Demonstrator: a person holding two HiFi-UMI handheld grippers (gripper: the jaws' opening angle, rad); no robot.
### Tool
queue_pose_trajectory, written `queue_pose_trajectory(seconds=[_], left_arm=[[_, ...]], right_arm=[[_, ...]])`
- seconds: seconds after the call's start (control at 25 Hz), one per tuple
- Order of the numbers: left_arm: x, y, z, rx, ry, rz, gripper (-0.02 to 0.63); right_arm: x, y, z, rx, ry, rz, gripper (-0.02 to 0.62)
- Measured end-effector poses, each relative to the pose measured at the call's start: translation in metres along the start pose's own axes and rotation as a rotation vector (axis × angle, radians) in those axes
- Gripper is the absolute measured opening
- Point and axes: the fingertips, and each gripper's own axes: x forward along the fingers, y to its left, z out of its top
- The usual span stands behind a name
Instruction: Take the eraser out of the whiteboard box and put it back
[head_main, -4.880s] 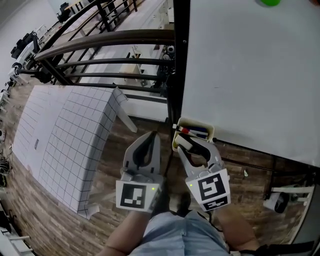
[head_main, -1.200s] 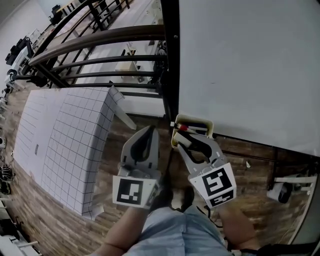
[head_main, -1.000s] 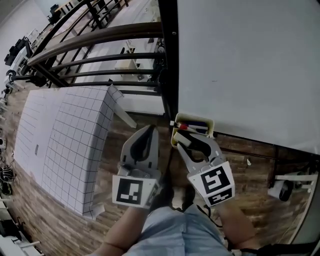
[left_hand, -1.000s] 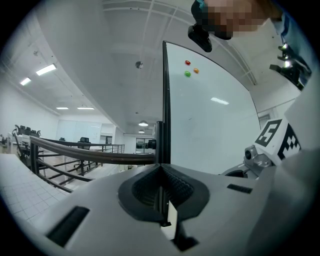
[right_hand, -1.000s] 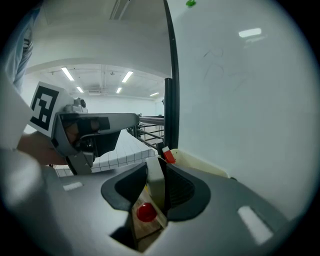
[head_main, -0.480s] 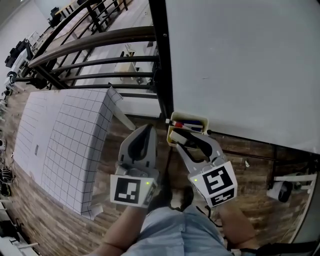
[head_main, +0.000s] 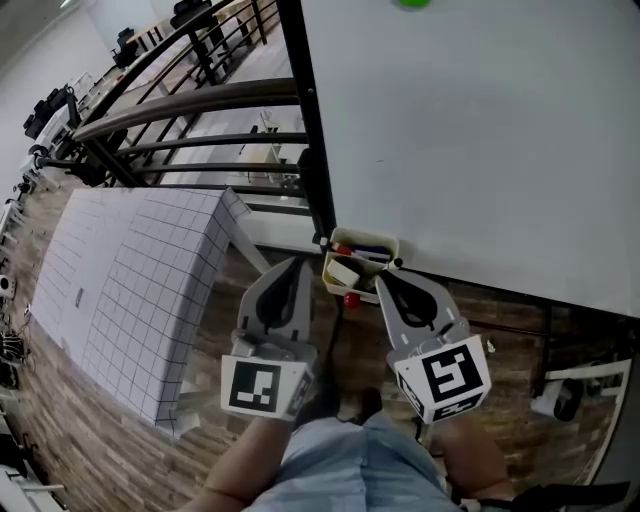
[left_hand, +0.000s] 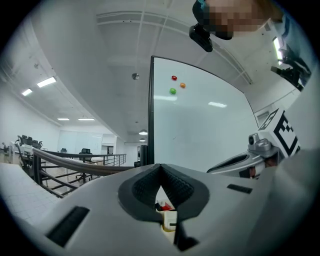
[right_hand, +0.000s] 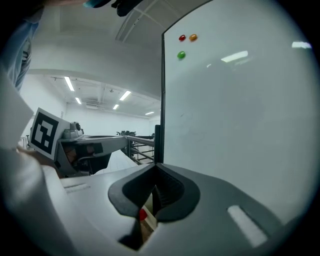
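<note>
Your right gripper (head_main: 386, 279) just closed empty — eraser (head_main: 343, 272) lies in the box (head_main: 365, 239). Left gripper (head_main: 297, 266) shut too; looks done, pull clear.

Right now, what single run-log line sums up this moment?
eraser: inside whiteboard box | right gripper: jaws just closed on nothing, short of box | left gripper: shut, empty, beside box

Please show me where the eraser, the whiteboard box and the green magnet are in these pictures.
eraser (head_main: 343, 272), head view, on its pale top face.
whiteboard box (head_main: 365, 237), head view, on its far rim.
green magnet (right_hand: 181, 55), right gripper view, on its centre.
</note>
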Motion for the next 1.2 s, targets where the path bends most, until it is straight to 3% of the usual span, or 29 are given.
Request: queue_pose_trajectory(seconds=[0.4, 1.2], left_arm=[[-0.017, -0.016, 0.013, 0.039, -0.009, 0.023, -0.002], [-0.027, -0.014, 0.018, 0.062, -0.015, 0.040, -0.002]], right_arm=[[-0.021, -0.008, 0.028, -0.025, -0.103, -0.016, 0.000], [-0.021, 0.002, 0.037, -0.024, -0.133, 0.014, 0.000]])
